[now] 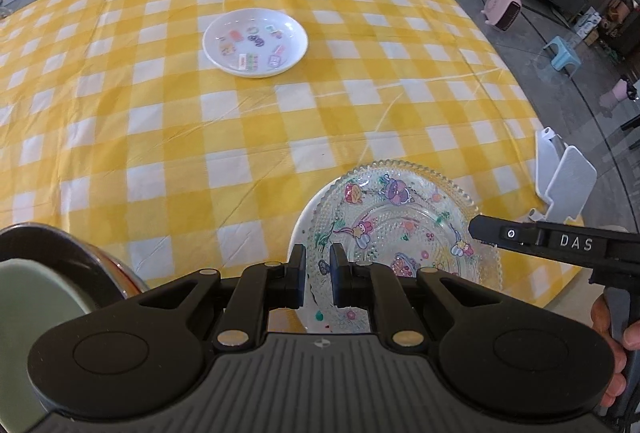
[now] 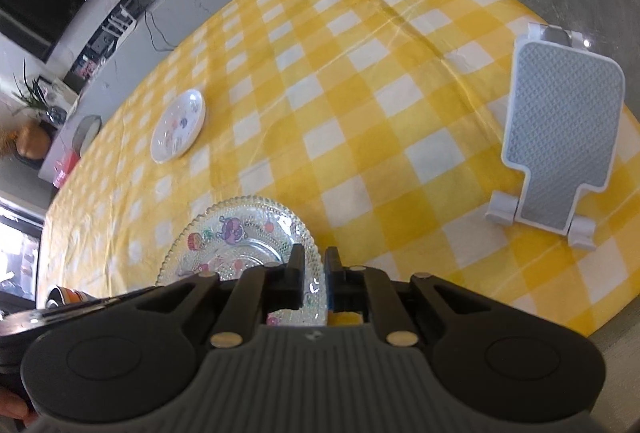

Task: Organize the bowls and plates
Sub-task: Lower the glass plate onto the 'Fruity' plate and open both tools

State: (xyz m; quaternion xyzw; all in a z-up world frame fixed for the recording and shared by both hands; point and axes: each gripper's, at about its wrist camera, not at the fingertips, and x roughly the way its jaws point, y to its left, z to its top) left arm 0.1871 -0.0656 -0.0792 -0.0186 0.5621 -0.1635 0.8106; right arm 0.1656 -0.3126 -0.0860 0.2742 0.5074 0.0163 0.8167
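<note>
i see the glass plate [image 1: 404,221] lying flat on the yellow checked tablecloth [image 1: 160,137] at the near edge, about 5 o'clock in my left wrist view. it is round, so it has no long axis; its printed cartoon face looks up. under it, on its left side, a white rim [image 1: 310,211] shows, but i cannot tell what dish that belongs to.

my left gripper [image 1: 318,265] sits over the near left part of the glass plate, jaws close together with a narrow gap; through the gap i see plate, and i cannot tell whether the pads pinch its rim. my right gripper [image 2: 314,269] is at the plate's right rim, jaws nearly together; the rim runs into the gap, but i cannot tell if it is clamped. in the left view its black finger [image 1: 504,235] reaches in from 3 o'clock over the plate's right edge, with a hand [image 1: 612,349] behind it.

a white plate [image 1: 255,43] with small coloured prints lies flat at 12 o'clock, well apart, with bare cloth between. a dark bowl [image 1: 60,273] with a pale green inside sits at 9 o'clock by the left gripper's body. a white and grey stand [image 2: 560,137] leans upright at 2 o'clock in the right view, near the table edge.

count: two plates clearly seen, one bowl, one stand.
</note>
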